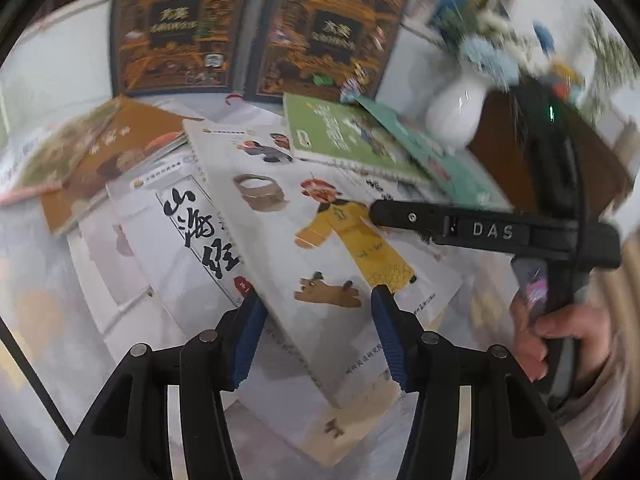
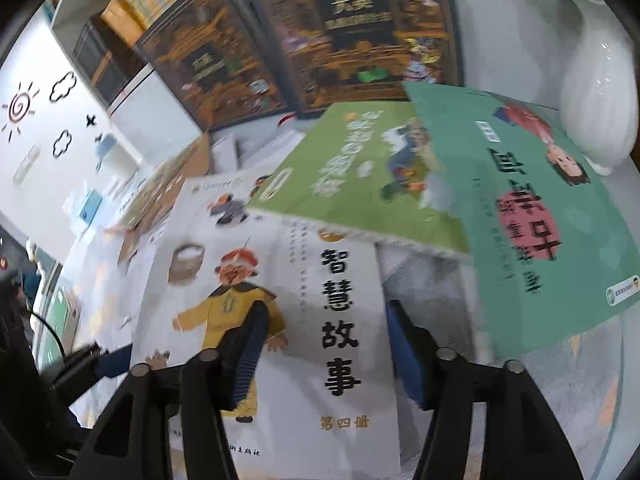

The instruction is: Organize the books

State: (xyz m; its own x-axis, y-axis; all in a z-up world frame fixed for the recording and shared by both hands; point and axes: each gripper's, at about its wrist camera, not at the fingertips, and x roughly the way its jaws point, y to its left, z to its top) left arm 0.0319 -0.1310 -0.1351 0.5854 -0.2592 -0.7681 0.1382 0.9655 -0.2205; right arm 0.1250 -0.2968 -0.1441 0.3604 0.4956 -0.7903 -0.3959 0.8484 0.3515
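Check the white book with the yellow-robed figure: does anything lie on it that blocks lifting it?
Yes. The green book overlaps the far end of the white book; its near end is bare under both open grippers.

Both grippers are built of black angular finger arms with round silver pins at the joints and ribbed blue pads [image 1: 248,340]. On the right gripper [image 1: 376,214], seen from the left wrist, "DAS" is embossed in pale letters, a small screw is set near its tip, a green light glows on its body, and a black cable is run along it. A beige sleeve [image 1: 608,360] is worn.
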